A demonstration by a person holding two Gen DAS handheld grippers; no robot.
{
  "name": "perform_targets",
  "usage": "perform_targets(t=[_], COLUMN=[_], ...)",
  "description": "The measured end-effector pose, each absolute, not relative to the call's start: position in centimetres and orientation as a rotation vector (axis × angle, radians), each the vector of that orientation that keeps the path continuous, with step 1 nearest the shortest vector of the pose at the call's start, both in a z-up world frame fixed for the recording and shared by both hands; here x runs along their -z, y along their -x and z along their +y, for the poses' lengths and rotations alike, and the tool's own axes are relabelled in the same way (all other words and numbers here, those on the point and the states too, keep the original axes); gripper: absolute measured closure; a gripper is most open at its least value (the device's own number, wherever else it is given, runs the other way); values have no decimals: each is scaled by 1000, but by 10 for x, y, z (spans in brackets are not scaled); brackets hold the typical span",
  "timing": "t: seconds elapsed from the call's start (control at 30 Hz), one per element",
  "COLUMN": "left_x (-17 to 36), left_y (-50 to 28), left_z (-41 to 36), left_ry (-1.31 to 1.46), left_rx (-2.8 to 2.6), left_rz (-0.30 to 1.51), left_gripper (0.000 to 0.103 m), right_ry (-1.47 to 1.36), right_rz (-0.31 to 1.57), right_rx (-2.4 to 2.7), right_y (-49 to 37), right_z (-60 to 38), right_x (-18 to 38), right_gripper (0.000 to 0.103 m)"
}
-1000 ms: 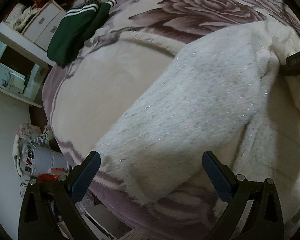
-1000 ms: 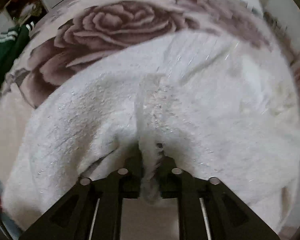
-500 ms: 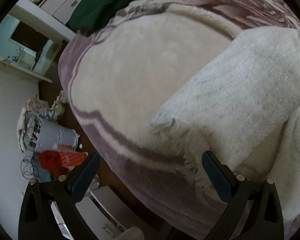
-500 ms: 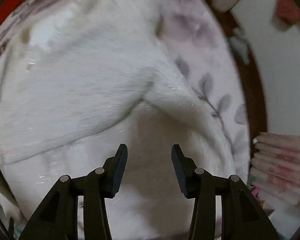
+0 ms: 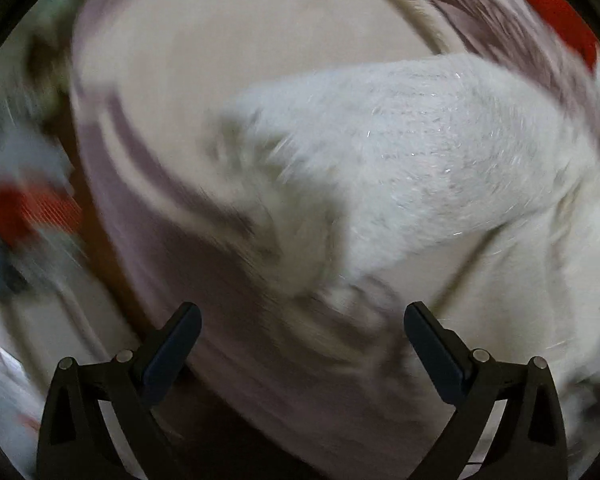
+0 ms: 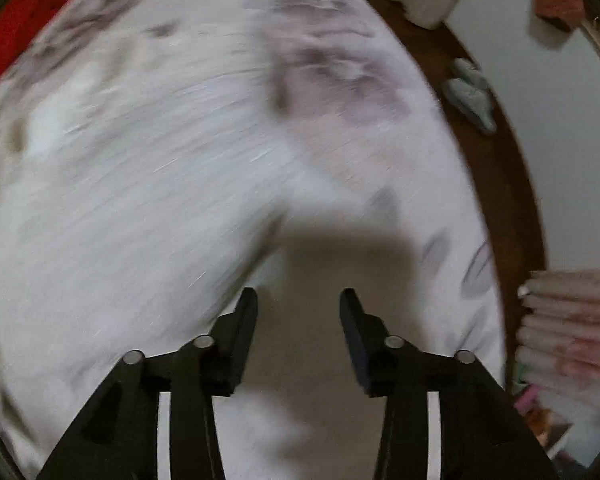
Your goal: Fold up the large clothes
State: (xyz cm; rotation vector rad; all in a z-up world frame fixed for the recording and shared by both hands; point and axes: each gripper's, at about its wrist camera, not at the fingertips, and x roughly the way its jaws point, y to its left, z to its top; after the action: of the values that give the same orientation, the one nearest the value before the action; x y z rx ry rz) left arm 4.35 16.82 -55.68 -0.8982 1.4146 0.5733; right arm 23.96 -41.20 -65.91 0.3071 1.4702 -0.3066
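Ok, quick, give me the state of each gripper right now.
Left gripper: open, fingers wide apart, holding nothing; the white sweater lies ahead of it.
Right gripper: open, nothing between its fingers, over the sweater.

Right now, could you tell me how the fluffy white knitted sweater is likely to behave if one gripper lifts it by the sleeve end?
The fluffy white knitted sweater will probably be floppy: its sleeve already bends and drapes over the floral blanket. Its fuzzy knit should grip rather than slip. It looks bulky, so the rest would likely drag behind.
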Motion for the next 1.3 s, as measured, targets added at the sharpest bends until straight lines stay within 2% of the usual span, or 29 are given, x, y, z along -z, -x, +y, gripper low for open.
perform_targets(t=[0.07,0.17,0.23,0.33,0.4,0.5,0.57,0.67,0.83,0.9,0.97,1.17,1.3], left_x=[576,597,603,600,589,570,556,539,505,478,446,382,364], left_y=[-23,1,6,-2,-9,-16,-17,-23,-66,-91,-117,-189,-245], left_z=[183,202,214,238,247,266,281,304,315,306,286,172,38], left_ry=[1240,1543,1570,1457,1390,1285,1220,1163,1009,858,702,378,263], left_rx=[-528,-551,-602,-693,-710,-707,-709,-700,-649,-630,-589,-339,-77], left_rz=[1300,1078,985,929,903,868,843,804,794,816,833,862,874], left_gripper=[1,6,26,72,84,88,89,92,92,92,92,93,93], right_ry=[-416,-575,-628,-621,-547,-360,-252,-148,183,236,259,17,-163], right_rz=[1479,1488,1488,1514,1516,1463,1436,1409,1521,1518,1495,1525,1528], right_rx=[239,156,126,81,59,40,20,-8,24,75,90,63,147], right_y=[-218,-190,-177,-178,-181,-200,-217,-229,-260,-262,-259,-237,-196], right_z=[-398,-367,-347,-303,-271,-228,-202,-174,-107,-99,-99,-152,-244], right_x=[655,659,662,662,660,639,631,624,666,666,655,619,596], right_gripper=[50,49,47,46,46,44,37,37,36,31,23,22,22])
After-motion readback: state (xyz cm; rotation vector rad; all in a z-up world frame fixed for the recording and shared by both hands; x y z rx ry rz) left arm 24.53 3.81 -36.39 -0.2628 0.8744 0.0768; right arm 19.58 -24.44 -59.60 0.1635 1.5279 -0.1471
